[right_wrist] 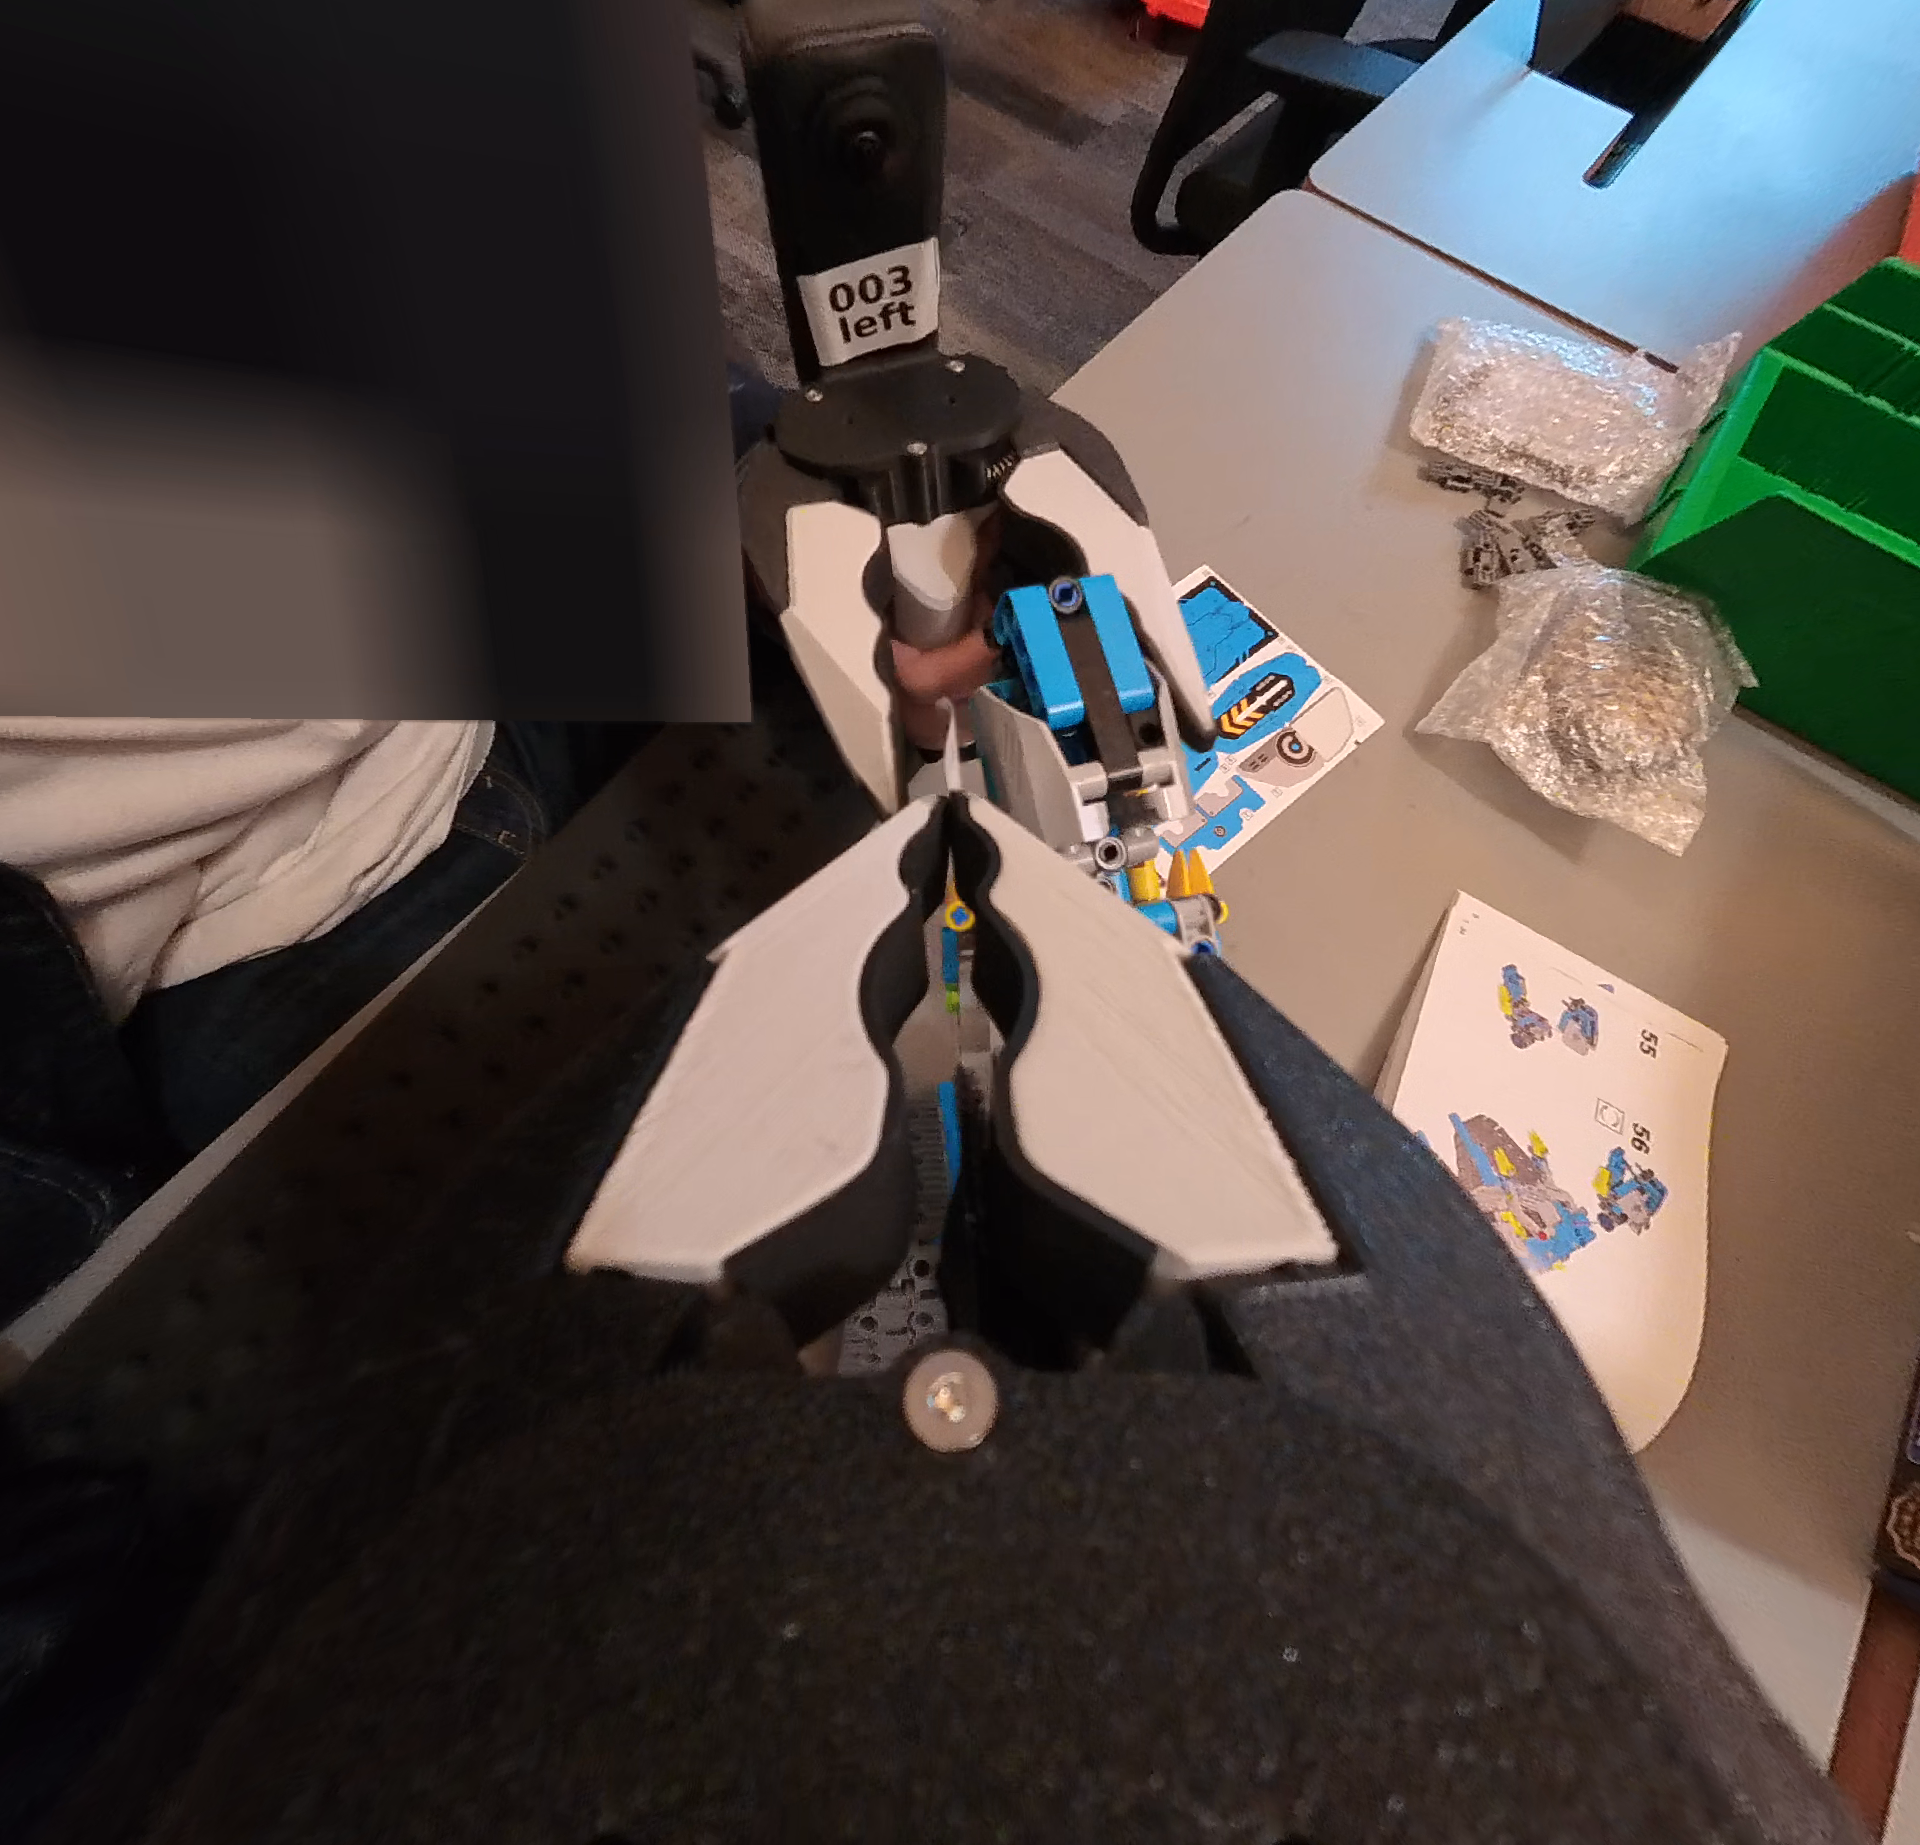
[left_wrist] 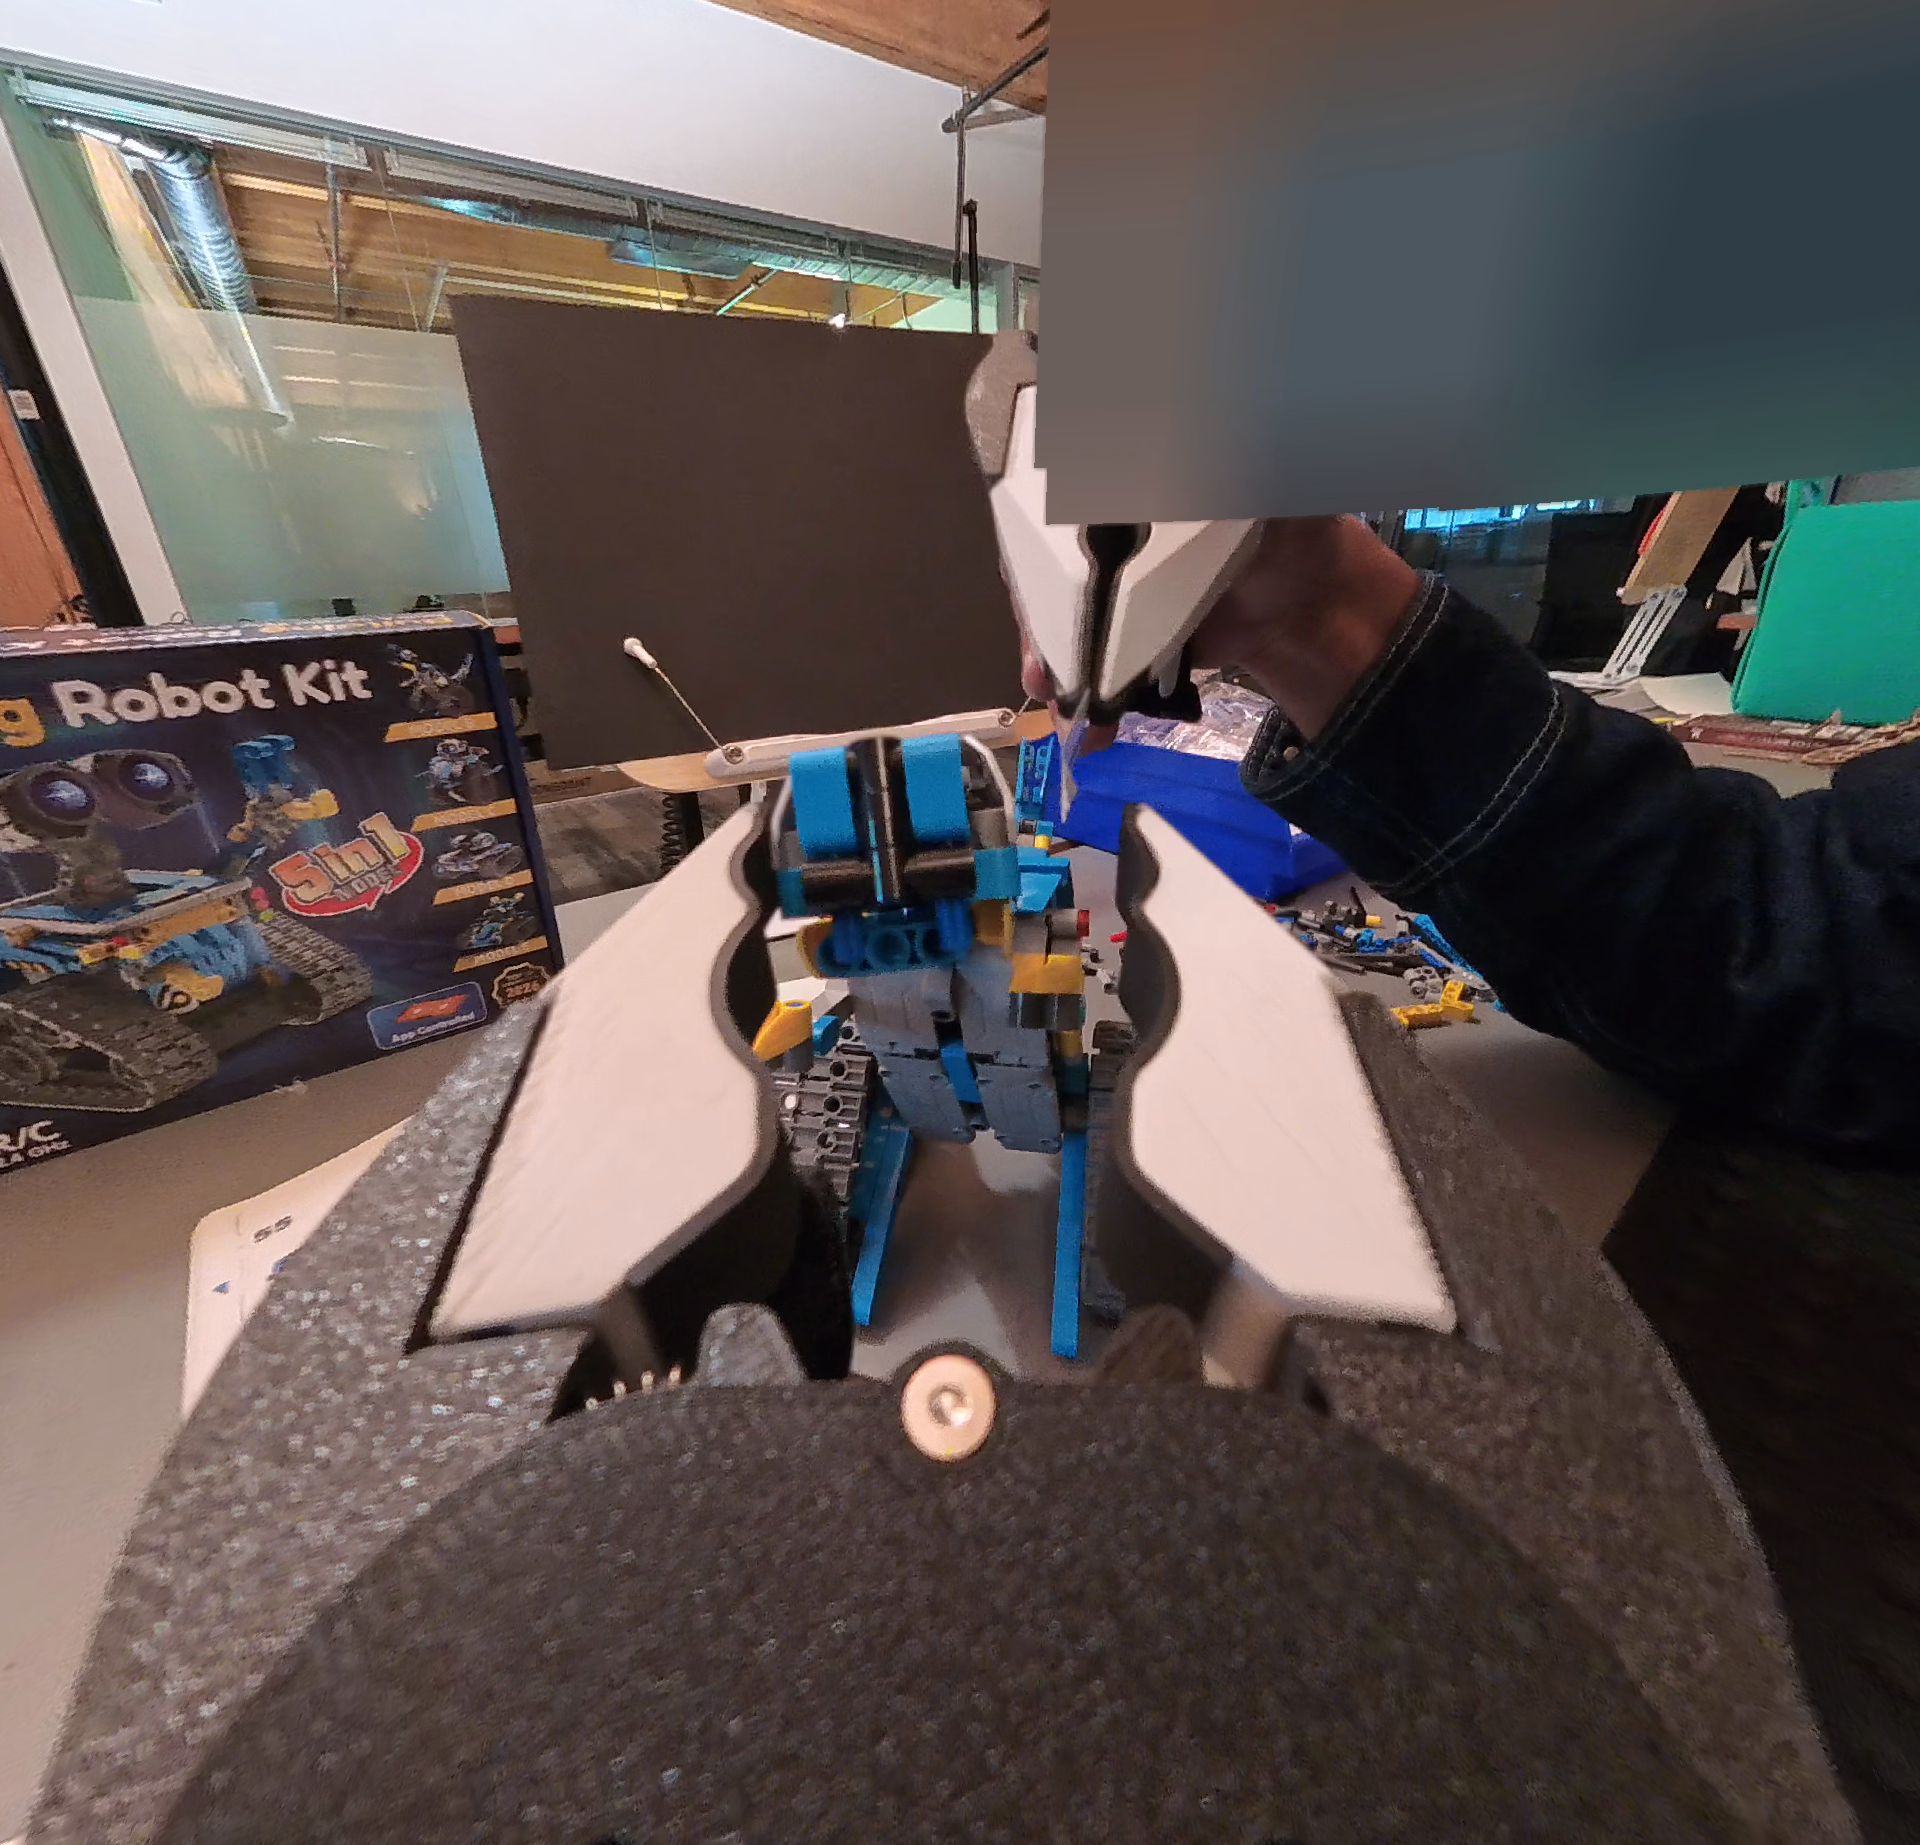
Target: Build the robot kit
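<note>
A blue, grey and yellow block robot model (left_wrist: 935, 995) with tracked sides stands on the grey table (left_wrist: 125, 1328). My left gripper (left_wrist: 940, 829) straddles it, jaws wide, pads against its tracks on both sides. In the right wrist view the same gripper (right_wrist: 1049, 756) brackets the model's blue head (right_wrist: 1081, 652). My right gripper (right_wrist: 951, 808) is shut on a thin white strip (right_wrist: 952, 746), tip just above the model's head. In the left wrist view it (left_wrist: 1075, 709) hangs point-down at the model's upper right, with the strip (left_wrist: 1066, 772) below its tip.
The kit's box (left_wrist: 249, 860) stands at left and a black board (left_wrist: 748, 528) behind. A blue bin (left_wrist: 1195, 808) and loose pieces (left_wrist: 1382, 954) lie at right. A sticker sheet (right_wrist: 1278, 715), open booklet (right_wrist: 1558, 1151), plastic bags (right_wrist: 1590, 694) and a green bin (right_wrist: 1829, 548) are nearby. Only a small space, under 4 cm, lies between the two pairs of fingers.
</note>
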